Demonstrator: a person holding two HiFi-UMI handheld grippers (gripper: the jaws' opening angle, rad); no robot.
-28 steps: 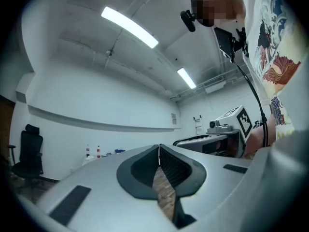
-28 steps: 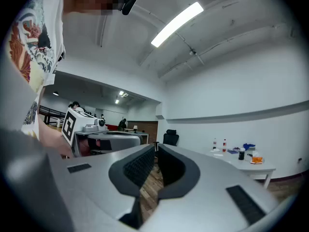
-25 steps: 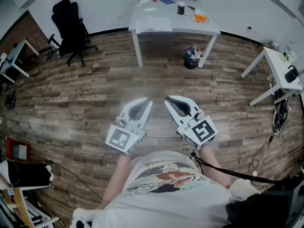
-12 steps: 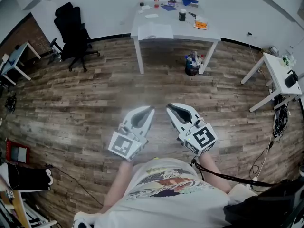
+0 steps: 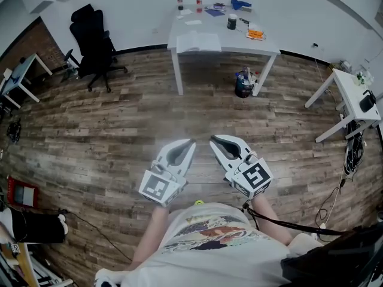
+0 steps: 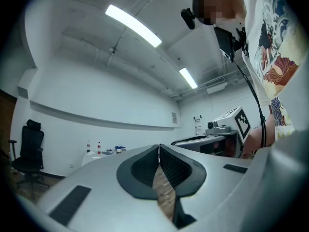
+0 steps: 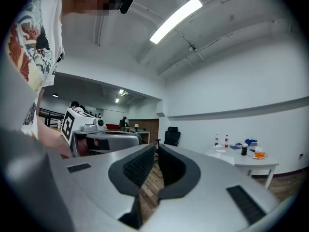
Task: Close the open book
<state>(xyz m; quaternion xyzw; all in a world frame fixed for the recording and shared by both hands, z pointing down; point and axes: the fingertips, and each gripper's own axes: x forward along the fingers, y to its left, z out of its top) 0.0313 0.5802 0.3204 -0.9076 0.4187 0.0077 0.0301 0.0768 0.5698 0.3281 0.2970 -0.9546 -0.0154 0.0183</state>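
**Open book** point(image 5: 199, 42): lies flat with its pages up at the near left of the white surface point(image 5: 239, 39) by the far wall, well apart from the person. Two bottles point(image 5: 179, 0), a dark cup point(image 5: 230, 21) and an orange item point(image 5: 254, 33) share that surface, and none of them touches the book. A bin point(image 5: 243, 84) stands on the wooden floor point(image 5: 119, 118) under the surface's right end. A black office chair point(image 5: 90, 37) stands off to the left.

**Left gripper** point(image 5: 190, 142) and **right gripper** point(image 5: 213, 140): held side by side in front of the person's torso, over bare floor, both pointing level toward the surface. In the left gripper view the fingers point(image 6: 140, 170) meet at their tips with nothing between them. The right gripper view shows the same of its fingers point(image 7: 176, 170).

**Step in hand:** the approach, judging by the stretch of floor between the grippers and the book; closing has not begun.

**Next move:** walk up to the surface, get a fingertip under the outer edge of one half of the book, and swing that half over the spine onto the other. That edge probably lies flush on the surface, so getting under it is likely the delicate part.
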